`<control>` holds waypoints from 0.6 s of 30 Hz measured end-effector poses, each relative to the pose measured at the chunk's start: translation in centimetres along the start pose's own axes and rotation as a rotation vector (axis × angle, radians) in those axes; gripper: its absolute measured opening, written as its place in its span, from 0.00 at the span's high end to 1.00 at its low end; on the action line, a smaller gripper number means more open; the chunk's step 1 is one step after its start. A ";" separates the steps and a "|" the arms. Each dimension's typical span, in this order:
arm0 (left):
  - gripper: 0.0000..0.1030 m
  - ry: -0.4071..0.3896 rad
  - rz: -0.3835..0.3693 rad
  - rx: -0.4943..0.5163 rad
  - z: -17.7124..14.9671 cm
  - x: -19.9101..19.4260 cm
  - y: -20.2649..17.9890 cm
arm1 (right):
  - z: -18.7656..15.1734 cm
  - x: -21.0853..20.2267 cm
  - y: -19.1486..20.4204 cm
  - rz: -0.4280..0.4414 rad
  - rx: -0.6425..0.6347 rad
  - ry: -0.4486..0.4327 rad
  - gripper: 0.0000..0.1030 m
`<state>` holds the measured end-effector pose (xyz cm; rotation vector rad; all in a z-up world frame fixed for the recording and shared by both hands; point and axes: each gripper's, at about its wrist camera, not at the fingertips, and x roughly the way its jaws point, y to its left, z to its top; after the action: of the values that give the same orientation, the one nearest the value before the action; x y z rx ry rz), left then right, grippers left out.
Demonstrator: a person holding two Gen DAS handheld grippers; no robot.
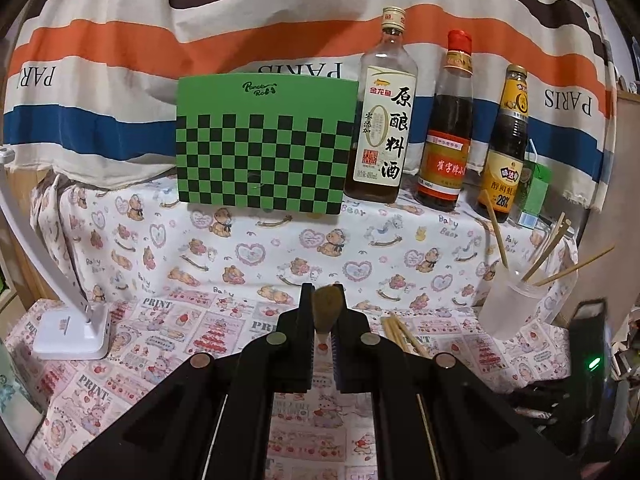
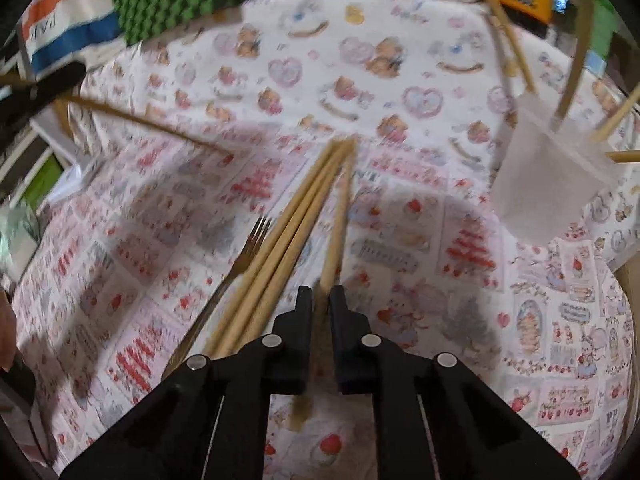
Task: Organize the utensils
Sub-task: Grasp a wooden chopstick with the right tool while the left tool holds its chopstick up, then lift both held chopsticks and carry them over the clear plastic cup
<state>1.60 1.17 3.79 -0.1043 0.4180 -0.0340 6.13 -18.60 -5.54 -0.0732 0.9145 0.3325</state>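
Tipping the frosted cup [image 2: 548,184] looks the likeliest mishap: it stands light and tall near the right edge of the bench [image 2: 460,280], with several chopsticks already leaning out of it at wide angles, so a stick driven in at a slant, or a tong arm brushing those splayed ends, could lever it over. The right tongs [image 2: 321,300] are closed narrow on one chopstick [image 2: 338,220] near its thick end, leaving a long free length ahead that may swing and strike the bundle of loose chopsticks [image 2: 280,240] lying just beside it, or the fork [image 2: 244,256] on the far side of them. The left tongs [image 1: 322,320] are also pinched on a chopstick seen end-on, raised over the cloth. Both sticks are gripped near one end, so either may pivot or slip. Open cloth lies between the loose sticks and the green checkered board [image 1: 264,148]; the bottles [image 1: 380,120] crowd the back, and the lamp base [image 1: 72,332] sits at the left margin.
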 end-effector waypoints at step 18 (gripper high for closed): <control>0.94 -0.104 -0.093 0.009 0.7 -2.1 0.1 | 0.1 -12.0 -3.4 0.010 0.150 -0.645 0.93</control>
<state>-0.02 1.43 5.29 -0.1164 0.3094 -0.1219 0.54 -24.81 3.68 0.1710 0.2977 0.2707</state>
